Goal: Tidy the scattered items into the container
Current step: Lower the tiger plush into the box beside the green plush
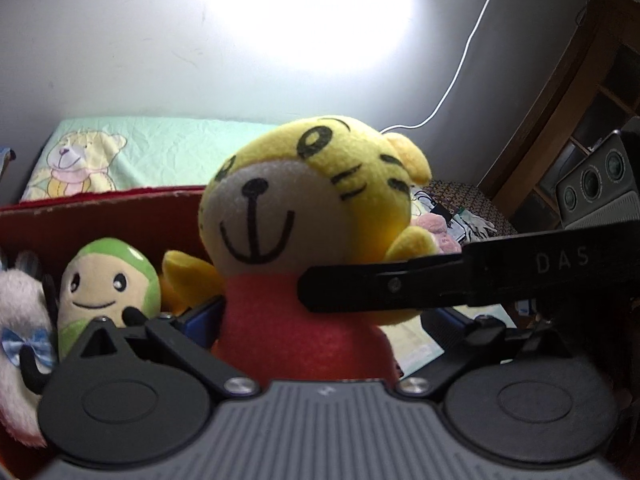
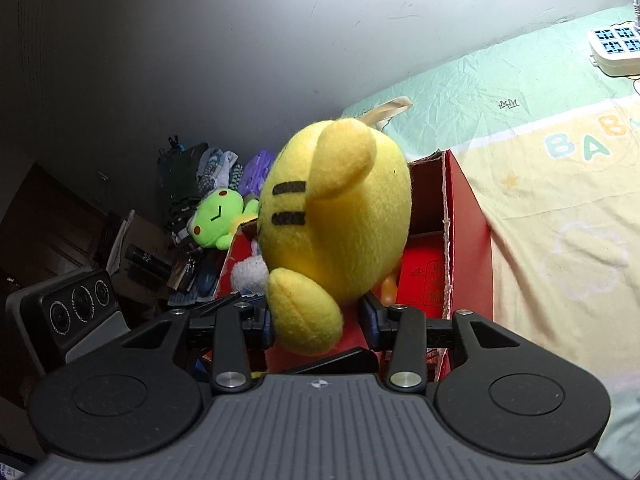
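Both grippers clamp the yellow tiger plush (image 1: 308, 216): left gripper (image 1: 320, 320) on its red body, right gripper (image 2: 320, 320) at its arm; it hangs over the red box (image 2: 468, 216); next, I judge, lowering and releasing.

The tiger plush (image 1: 304, 216) sits between the pads of the left gripper (image 1: 316, 320), with the right gripper's finger (image 1: 400, 288) crossing in from the right and touching its side, and the box (image 1: 100, 216) lies ahead and to the left, holding a bean-shaped doll (image 1: 108, 284) and a furry toy (image 1: 20, 352) at its left. Behind the box lies the bed sheet (image 1: 168, 148). From the right gripper (image 2: 316, 324), the tiger plush (image 2: 336, 216) sits between the pads, the box (image 2: 464, 208) ahead, a frog plush (image 2: 218, 220) beyond to the left, a power strip (image 2: 618, 48) on the bed sheet (image 2: 560, 200) far right
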Motion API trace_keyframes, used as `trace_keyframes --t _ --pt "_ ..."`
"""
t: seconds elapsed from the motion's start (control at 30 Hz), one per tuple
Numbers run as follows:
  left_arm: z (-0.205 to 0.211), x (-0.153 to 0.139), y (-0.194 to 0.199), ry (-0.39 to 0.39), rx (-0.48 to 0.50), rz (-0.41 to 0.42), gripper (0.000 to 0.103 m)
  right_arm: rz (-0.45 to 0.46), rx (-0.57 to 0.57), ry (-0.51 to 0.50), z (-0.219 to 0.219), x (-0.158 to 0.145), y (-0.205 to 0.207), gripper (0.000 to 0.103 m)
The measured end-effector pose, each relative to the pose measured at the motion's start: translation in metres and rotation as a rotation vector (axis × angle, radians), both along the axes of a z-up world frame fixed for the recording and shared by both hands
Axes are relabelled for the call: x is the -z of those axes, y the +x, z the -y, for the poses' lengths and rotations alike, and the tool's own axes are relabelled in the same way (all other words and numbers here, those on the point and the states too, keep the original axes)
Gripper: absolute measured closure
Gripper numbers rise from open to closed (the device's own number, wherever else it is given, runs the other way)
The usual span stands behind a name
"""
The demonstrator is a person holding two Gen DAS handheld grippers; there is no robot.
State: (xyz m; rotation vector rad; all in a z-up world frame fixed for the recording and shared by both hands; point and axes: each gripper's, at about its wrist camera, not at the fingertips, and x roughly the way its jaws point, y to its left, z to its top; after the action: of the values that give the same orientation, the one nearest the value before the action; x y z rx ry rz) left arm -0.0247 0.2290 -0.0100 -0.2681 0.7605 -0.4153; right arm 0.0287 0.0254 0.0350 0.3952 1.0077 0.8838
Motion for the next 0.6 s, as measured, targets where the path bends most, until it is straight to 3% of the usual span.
trace_keyframes --t 0.37,0.47,0.6 --pt "-0.016 0.023 0.015 -0.017 -0.048 -0.105 0.002 -0.077 -0.066 -0.054 -0.026 0.023 0.026 0.06" --pt "-0.019 0.027 0.019 -0.033 -0.053 -0.126 0.002 -0.059 -0.076 -0.073 -0.026 0.022 0.027 0.06" --pt "-0.012 0.026 0.017 -0.014 -0.038 -0.124 0.002 -0.01 -0.076 -0.139 -0.029 0.016 0.023 0.05"
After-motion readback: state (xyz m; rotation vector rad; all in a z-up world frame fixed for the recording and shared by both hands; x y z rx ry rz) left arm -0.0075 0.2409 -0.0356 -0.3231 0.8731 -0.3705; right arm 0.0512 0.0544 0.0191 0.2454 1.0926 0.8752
